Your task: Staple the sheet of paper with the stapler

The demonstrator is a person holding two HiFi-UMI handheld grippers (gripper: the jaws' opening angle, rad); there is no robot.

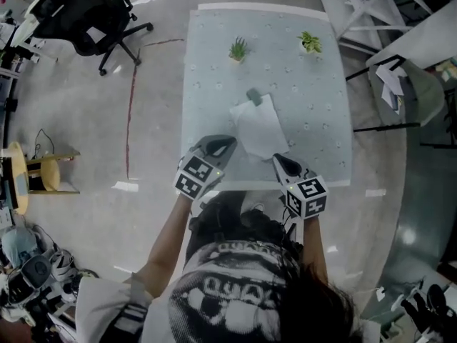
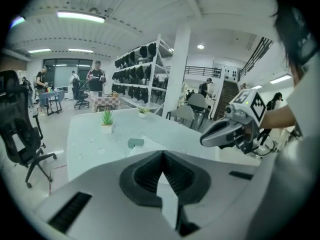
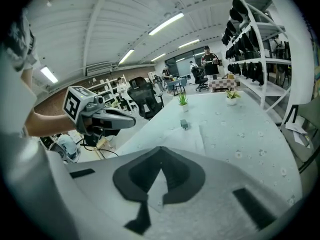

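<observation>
the sheet of paper (image 1: 260,127) lies on the counter (image 1: 314,120), long axis running away from the person (far end leaning a little left), with the stapler (image 1: 254,95) at its far left corner, too small to tell which way it points. only the head view shows the left gripper (image 1: 231,143) and right gripper (image 1: 277,159) both at the sheet's near edge; each gripper view shows its own fingers (image 2: 145,174) clenched tip to tip, though not whether they nip that edge.

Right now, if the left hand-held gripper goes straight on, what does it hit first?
Probably the paper, which lies just beyond its tip. The stapler sits farther on. Depth is unclear.
</observation>
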